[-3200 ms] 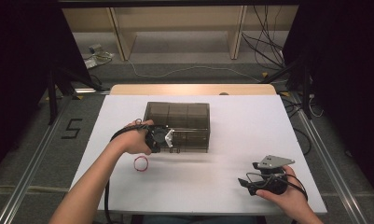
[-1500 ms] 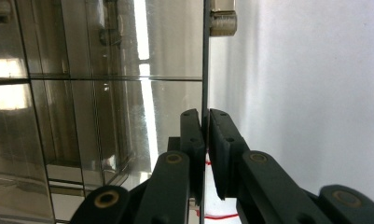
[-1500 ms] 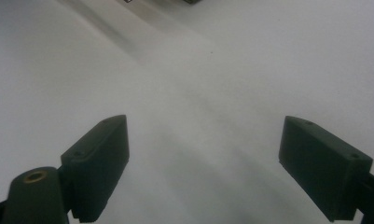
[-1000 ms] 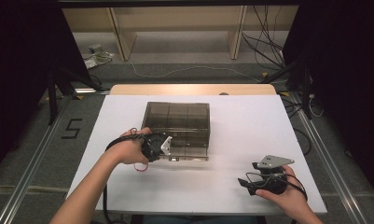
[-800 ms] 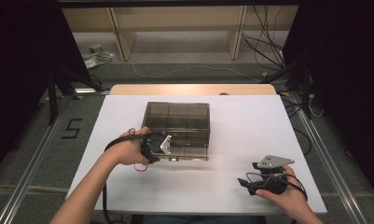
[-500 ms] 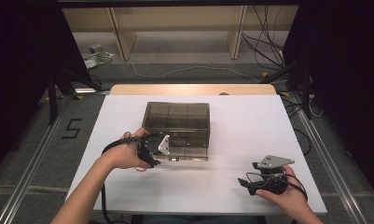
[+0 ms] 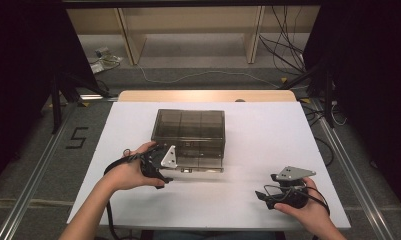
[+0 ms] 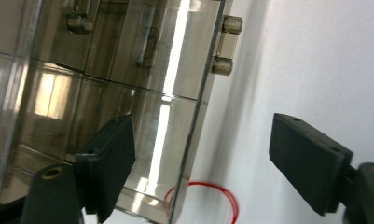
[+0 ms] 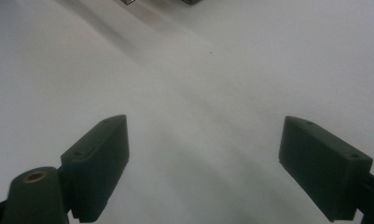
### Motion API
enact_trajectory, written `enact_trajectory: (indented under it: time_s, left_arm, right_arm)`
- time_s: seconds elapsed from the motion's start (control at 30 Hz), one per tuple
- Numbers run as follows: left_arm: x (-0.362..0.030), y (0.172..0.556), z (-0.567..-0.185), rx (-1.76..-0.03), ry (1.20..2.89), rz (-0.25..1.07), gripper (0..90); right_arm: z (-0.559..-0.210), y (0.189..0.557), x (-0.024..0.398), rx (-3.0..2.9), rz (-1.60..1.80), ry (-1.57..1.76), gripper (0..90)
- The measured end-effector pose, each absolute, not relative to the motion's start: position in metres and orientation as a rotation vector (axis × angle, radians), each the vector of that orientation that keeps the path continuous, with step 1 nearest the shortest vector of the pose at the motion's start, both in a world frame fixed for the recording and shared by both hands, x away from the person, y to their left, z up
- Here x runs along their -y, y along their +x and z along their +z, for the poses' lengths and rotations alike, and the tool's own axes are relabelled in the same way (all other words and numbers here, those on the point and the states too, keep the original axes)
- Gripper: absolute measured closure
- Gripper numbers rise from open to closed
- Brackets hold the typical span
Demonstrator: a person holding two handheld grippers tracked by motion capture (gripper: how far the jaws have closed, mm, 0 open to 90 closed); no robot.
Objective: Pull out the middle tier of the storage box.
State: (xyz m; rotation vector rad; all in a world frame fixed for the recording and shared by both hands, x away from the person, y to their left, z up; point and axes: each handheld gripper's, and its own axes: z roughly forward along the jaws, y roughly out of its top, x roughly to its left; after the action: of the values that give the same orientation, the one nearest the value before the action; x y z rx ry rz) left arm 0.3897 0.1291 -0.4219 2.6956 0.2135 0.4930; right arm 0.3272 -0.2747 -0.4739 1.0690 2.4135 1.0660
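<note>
High view: your left claw (image 7: 164,161) sat at the near left corner of the smoky plastic box (image 7: 190,136) on the table (image 7: 248,200); earlier it held lower by the red ring, so you had shifted it along the box front. Right claw (image 7: 266,196) idled open, well apart.

Left gripper view: its jaws had just been opening and stood wide, nothing pinched. The red ring (image 8: 204,201) lay on the table between them, against the box corner — looked released.

Right gripper view: jaws wide over bare table.
</note>
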Motion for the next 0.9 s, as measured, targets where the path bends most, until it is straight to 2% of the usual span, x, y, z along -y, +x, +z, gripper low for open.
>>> enact_trajectory:
  time_s: [0.4, 0.9]
  left_arm:
    - [-0.140, 0.374, -0.433, -0.367, 2.554, 0.560, 20.3]
    - [-0.148, 0.350, -0.440, -0.464, 2.413, 0.620, 20.1]
  right_arm:
    - [-0.473, 0.327, 0.275, -2.414, 1.070, 1.064, 16.7]
    - [-0.473, 0.327, 0.275, -2.411, 1.079, 1.069, 16.7]
